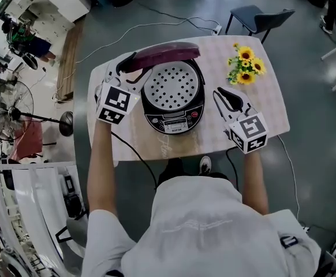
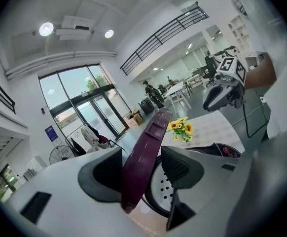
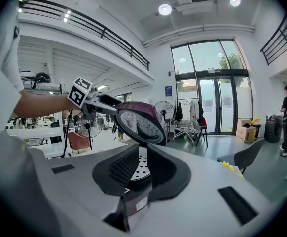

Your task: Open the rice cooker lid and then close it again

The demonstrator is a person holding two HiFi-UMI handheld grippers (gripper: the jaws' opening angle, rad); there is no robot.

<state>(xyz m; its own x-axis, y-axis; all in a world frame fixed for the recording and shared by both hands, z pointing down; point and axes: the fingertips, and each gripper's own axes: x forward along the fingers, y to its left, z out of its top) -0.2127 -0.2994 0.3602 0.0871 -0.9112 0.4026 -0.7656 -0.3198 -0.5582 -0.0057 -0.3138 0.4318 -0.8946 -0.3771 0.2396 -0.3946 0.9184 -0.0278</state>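
Rice cooker lid (image 1: 165,55) raised | L tool (image 1: 132,69) jaws apart, lid edge between | R tool (image 1: 223,94) narrow gap, empty

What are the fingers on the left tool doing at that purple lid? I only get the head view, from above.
Observer: In the left gripper view, the lid stands edge-on between the fingers of the left gripper. A sliver of space shows on the pot side, so they don't look clamped.
Operator: Is the other tool holding anything?
Observer: No. The right gripper view shows the fingers of the right gripper a narrow gap apart, with nothing in it. The cooker body shows behind them.
Operator: What's under the lid?
Observer: In the right gripper view, its underside is a round pale plate dotted with holes.
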